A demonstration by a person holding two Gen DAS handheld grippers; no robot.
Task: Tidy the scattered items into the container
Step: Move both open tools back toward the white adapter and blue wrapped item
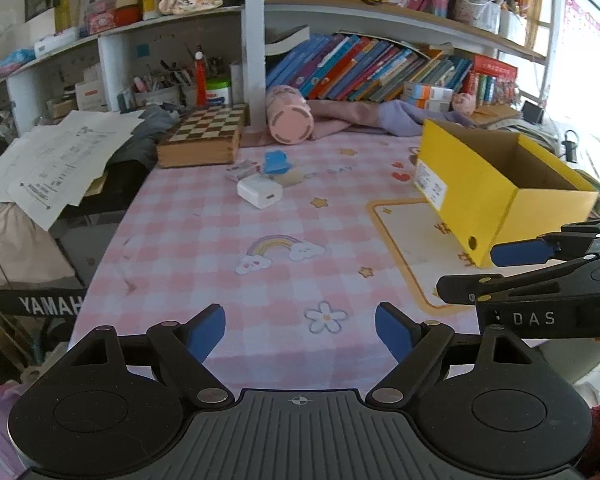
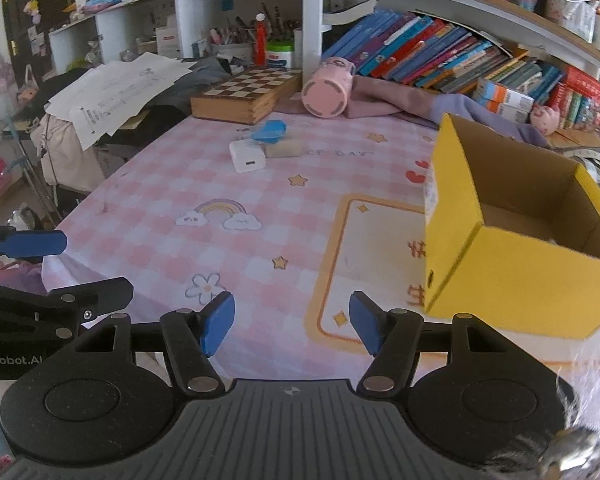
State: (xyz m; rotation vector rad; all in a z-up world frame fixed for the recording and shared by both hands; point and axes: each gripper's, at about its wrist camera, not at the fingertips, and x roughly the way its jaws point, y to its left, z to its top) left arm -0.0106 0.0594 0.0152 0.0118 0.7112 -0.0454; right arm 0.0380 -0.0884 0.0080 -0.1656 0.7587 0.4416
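Pink checkered tablecloth point(image 1: 204, 248) covers the desk, with bookshelves point(image 1: 380, 68) crammed behind it. We hold the left gripper point(image 1: 300, 334) low over the near edge, its blue-padded jaws spread wide with nothing between them. Our right gripper point(image 2: 292, 328) hangs the same way beside it, jaws apart and empty; it also shows at the right edge of the left wrist view.

Yellow cardboard box point(image 2: 512, 240) sits open on the right side of the cloth, and we see nothing in the part of its interior that shows.

Scattered items cluster mid-table, well apart from the box: a white charger block point(image 1: 259, 192), a blue clip point(image 1: 275, 162) lying on a beige eraser-like block point(image 1: 290, 178), and a small striped packet point(image 1: 242, 170) just behind the charger.

Further back, a wooden chessboard case point(image 1: 202, 136) and a pink tumbler point(image 1: 289, 114) lying on its side.
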